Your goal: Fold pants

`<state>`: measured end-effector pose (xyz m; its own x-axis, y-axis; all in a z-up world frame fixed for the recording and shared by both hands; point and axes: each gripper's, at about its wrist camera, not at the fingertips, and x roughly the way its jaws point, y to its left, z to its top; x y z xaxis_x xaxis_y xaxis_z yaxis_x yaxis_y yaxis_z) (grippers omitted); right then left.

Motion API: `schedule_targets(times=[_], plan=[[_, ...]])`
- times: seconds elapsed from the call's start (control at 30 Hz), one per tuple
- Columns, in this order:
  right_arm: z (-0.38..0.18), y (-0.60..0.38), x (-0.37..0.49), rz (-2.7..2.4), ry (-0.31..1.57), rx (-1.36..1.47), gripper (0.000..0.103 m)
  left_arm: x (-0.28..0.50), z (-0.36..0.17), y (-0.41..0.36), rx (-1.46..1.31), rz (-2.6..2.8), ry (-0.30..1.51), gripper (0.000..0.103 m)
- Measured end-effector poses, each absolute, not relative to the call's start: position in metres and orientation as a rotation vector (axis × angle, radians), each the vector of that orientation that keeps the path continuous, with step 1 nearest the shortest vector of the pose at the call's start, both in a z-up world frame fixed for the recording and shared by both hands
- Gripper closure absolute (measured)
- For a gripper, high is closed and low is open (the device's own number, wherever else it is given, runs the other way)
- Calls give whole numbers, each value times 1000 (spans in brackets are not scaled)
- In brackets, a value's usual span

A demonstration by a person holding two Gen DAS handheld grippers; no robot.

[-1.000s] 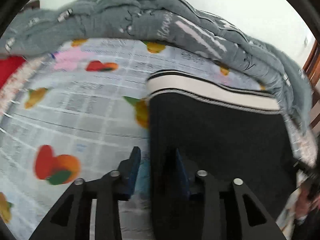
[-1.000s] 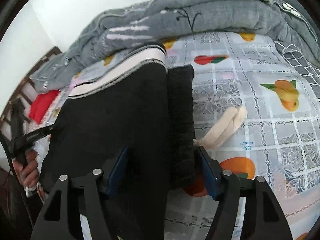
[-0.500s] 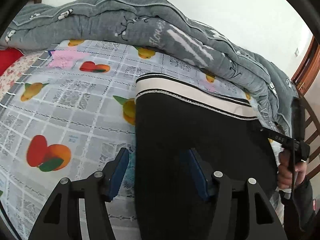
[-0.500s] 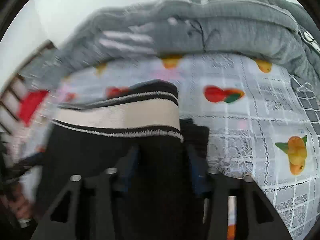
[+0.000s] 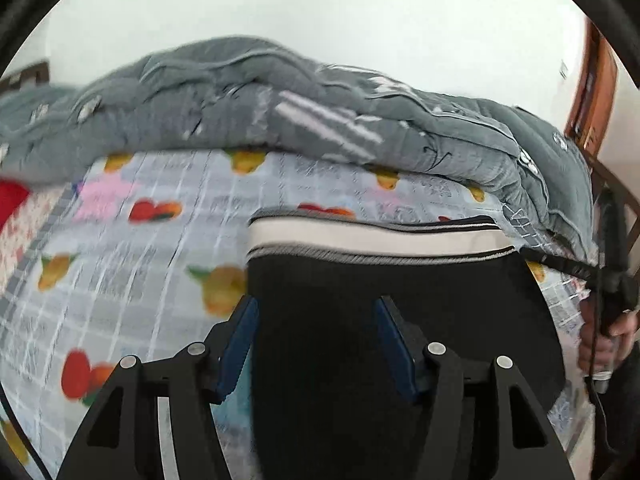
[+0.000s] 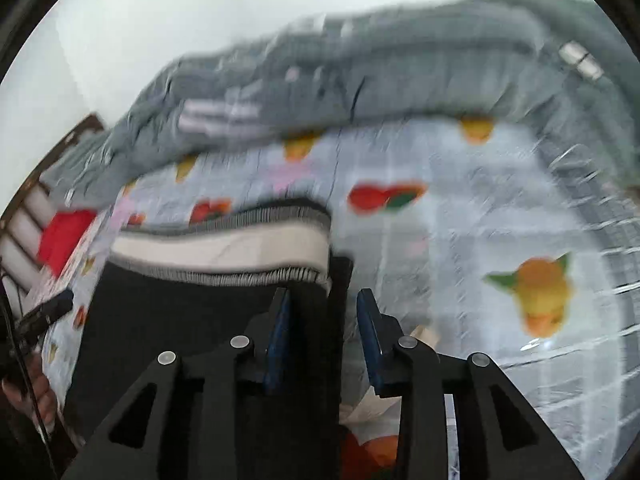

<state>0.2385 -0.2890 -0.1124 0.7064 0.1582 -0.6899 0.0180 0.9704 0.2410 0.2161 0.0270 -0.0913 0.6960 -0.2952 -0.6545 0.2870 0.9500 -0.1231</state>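
Your left gripper [image 5: 316, 340] hangs half-wide over the left edge of the black pants [image 5: 400, 320], pads clear of the cloth — let go, it seems, so the fold can settle on the bed [image 5: 132, 264]. The pants lie doubled, the pale waistband [image 5: 372, 240] toward the grey quilt [image 5: 280, 112]. Your right gripper [image 6: 323, 336] stands narrow astride the right edge — its jaws have just been opening, and blur hides whether they pinch. A second ago the left pinched that edge and the right stood wider; both have lifted.
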Motion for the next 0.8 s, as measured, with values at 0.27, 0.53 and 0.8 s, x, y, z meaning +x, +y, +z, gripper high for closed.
schedule_targets(times=[0.27, 0.53, 0.8], plan=[[-123, -233, 281, 123, 767, 79, 61, 279, -112, -34, 156, -199, 742, 44], [-146, -214, 293, 43, 777, -74, 61, 300, -141, -28, 119, -199, 810, 42], [-147, -220, 292, 61, 762, -36, 59, 297, -143, -33, 147, -173, 788, 40]])
